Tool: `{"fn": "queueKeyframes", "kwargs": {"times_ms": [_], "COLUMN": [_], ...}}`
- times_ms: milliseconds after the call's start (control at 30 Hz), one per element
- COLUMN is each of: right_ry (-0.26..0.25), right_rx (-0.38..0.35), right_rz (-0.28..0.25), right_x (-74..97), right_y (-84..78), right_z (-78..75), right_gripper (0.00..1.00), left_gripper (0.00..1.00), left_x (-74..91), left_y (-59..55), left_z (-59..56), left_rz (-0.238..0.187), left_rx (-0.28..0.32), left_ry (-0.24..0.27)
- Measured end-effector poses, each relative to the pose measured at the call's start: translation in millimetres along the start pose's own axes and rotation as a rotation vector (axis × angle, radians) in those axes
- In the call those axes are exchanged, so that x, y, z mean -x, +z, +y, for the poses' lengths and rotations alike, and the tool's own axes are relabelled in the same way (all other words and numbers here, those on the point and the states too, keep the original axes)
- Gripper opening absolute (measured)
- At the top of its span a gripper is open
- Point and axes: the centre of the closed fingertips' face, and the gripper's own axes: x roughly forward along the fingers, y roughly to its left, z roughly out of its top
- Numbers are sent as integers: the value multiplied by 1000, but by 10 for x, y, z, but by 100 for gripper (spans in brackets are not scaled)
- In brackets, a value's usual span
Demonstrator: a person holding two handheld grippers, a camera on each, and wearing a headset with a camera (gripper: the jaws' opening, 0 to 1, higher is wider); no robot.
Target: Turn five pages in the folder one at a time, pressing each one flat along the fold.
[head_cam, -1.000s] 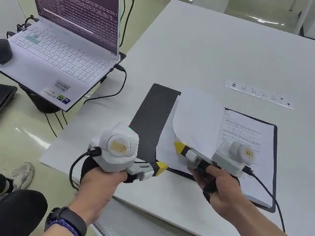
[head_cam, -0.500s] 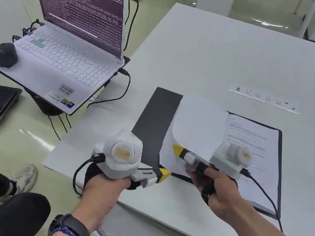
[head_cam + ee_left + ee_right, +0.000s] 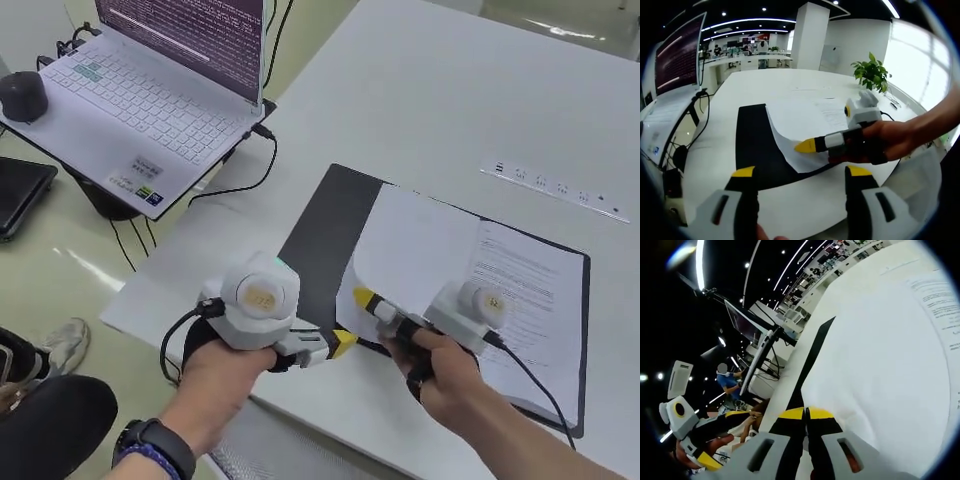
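White matte table (image 3: 450,90) carries everything. The open black plastic folder (image 3: 322,228) lies near my edge of it, and I place everything else off the folder.

Stack of printed white pages (image 3: 530,290): flat on the folder's right half.

Blank-backed white sheet (image 3: 420,245): swung over the folder's fold, draped onto the left half, still bowed, not flat. Bare black cover shows to its left.

My right gripper (image 3: 362,298): at the folder's near edge, jaws together, pinching that sheet's lower corner as far as I can judge. In the right gripper view the yellow tips meet with the paper at them.

My left gripper (image 3: 342,343): just off the folder's near edge, left of the right one, jaws apart, nothing between them.

Progress: one page mid-turn, not laid down, not pressed. No other turned sheets visible on the left cover, so I judge this is the first of five, though the count isn't certain. Left to do: drop this sheet, press it along the fold, then the remaining pages.
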Motion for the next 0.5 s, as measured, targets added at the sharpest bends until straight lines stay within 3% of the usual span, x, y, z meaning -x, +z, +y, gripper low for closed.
{"fn": "queueKeyframes", "kwargs": {"times_ms": [500], "right_ry": [-60], "right_rx": [-58], "right_rz": [23], "right_x": [-152], "right_y": [-129], "right_z": [-193], "right_gripper": [2], "left_gripper": [69], "left_x": [-74], "left_y": [-31], "left_z": [7], "left_rz": [16], "left_rx": [6], "left_ry": [-6]}}
